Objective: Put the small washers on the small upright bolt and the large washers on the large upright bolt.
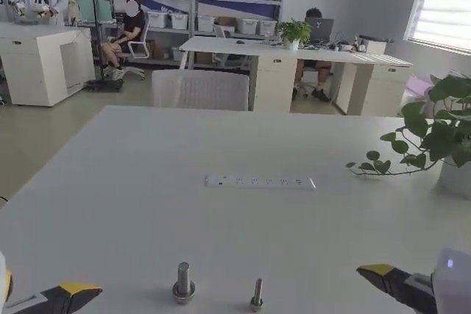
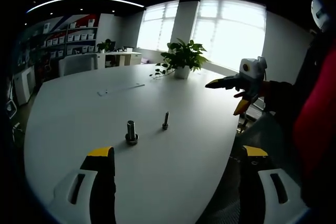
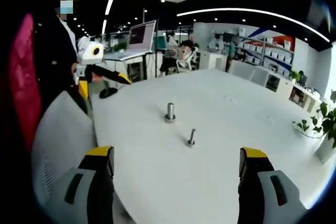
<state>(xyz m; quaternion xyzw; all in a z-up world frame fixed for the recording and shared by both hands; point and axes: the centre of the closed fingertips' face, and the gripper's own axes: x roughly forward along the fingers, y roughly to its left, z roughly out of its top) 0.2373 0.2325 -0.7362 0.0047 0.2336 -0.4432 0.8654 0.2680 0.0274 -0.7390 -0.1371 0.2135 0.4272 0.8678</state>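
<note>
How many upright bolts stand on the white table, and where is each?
2. The large bolt stands near the white table's near edge; the small bolt stands just to its right in the head view. Both gripper views show the same two, so hidden ones seem unlikely.

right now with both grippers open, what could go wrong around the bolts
1. The small bolt stands thin and free beside the large bolt. A wide-open jaw of the left gripper or right gripper could tip it.
2. Both bolts stand toward the near edge of the table, so a tipped one might roll off.
</note>
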